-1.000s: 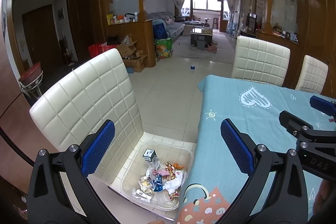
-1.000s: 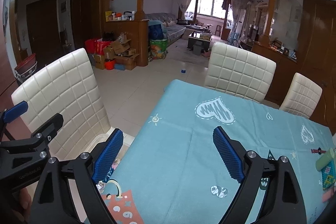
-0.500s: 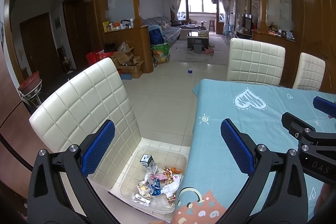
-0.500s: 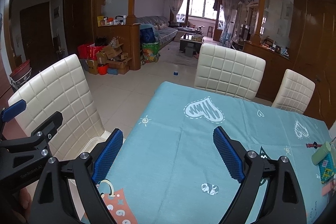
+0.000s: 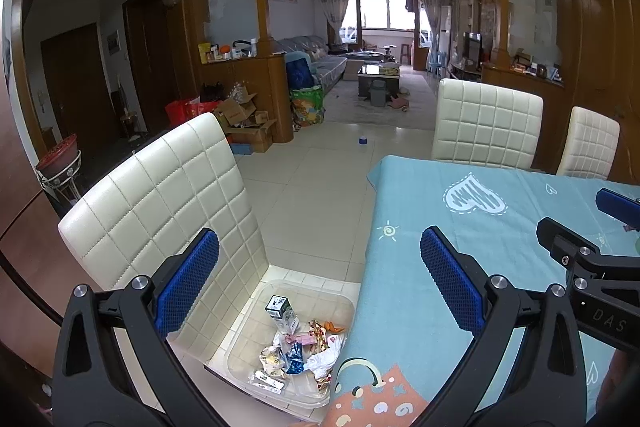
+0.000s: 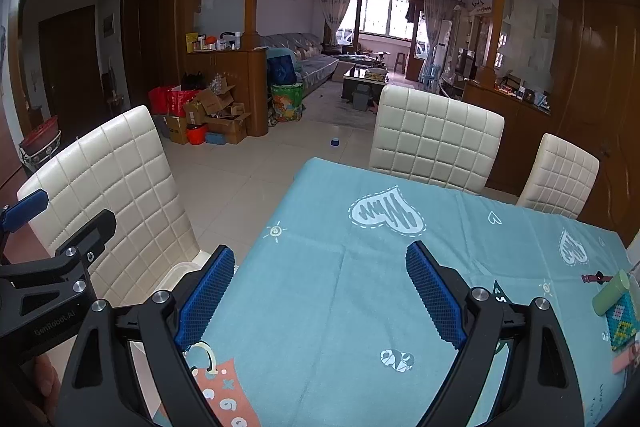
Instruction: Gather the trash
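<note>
A clear plastic bin (image 5: 256,323) sits on the seat of a white quilted chair (image 5: 160,203) beside the table. It holds a small carton (image 5: 280,309) and a heap of wrappers (image 5: 304,351). My left gripper (image 5: 318,279) is open and empty, raised above the bin and the table's left edge. My right gripper (image 6: 320,293) is open and empty, raised over the blue tablecloth (image 6: 360,267). A corner of the bin (image 6: 180,271) shows in the right wrist view. Each gripper shows at the edge of the other's view.
Two more white chairs (image 6: 436,143) (image 6: 560,175) stand at the table's far side. A green cylinder (image 6: 610,293), a beaded mat (image 6: 624,321) and a small red item (image 6: 596,278) lie at the table's right edge. Cardboard boxes (image 6: 212,119) sit on the floor beyond.
Both grippers have risen and drawn back a little, so more of the room and table shows. Both stayed open and empty. The bin's contents have not moved.
</note>
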The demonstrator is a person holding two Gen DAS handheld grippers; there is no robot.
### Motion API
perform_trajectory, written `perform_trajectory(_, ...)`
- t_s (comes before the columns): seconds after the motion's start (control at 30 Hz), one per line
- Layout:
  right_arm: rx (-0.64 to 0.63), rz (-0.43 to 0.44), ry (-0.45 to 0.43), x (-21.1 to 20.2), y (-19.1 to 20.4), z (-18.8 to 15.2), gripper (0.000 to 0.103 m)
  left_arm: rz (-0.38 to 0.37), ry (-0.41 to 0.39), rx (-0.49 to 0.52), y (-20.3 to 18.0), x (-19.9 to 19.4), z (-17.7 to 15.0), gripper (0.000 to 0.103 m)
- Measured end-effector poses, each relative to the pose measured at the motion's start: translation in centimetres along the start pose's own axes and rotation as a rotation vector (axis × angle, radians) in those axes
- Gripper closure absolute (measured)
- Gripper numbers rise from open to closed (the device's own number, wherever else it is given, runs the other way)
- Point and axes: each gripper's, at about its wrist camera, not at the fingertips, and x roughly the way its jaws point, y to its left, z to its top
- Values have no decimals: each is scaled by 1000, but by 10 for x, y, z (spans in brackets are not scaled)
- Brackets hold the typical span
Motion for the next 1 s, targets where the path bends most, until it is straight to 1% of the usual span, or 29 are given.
perform_trajectory(0.8,2,0,4,-3,0,-1,18,-15,16,-33,6,1,-1,4)
perform_trajectory(1.0,2,0,3,-3,0,-2,18,-18,20,-26,4,1,-1,4)
